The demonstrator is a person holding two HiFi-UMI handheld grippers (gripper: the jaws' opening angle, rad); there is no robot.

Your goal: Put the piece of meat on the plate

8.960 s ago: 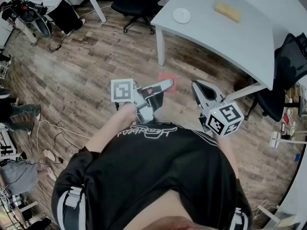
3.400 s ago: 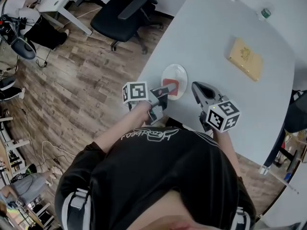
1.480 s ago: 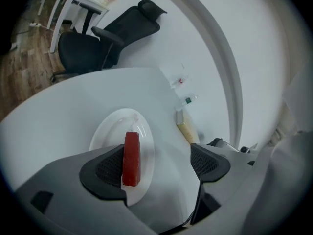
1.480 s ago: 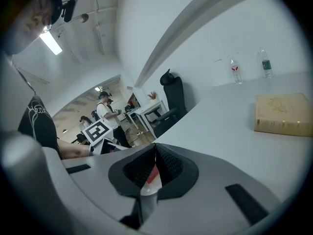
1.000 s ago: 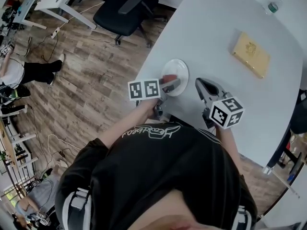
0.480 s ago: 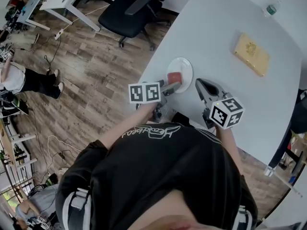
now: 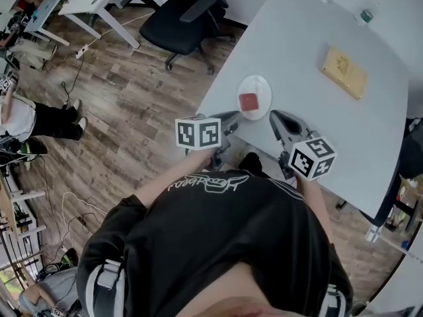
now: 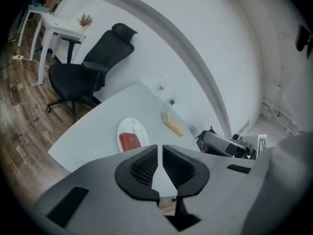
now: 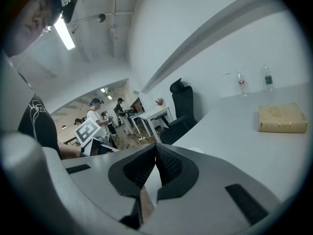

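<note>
Meat piece (image 7: 249,102) on white plate (image 7: 264,85), frame centre, just above left gripper (image 7: 232,119); jaws just closed, empty. Right gripper (image 7: 276,119) pressed together, empty.

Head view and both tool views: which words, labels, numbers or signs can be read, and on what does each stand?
No text reads clearly.
Black shirt: white script print, upside down, not legible.
Tan book: cover emblem, too small to read.
Bottles: labels too small.
Marker cubes: square code patterns only, no letters.
</note>
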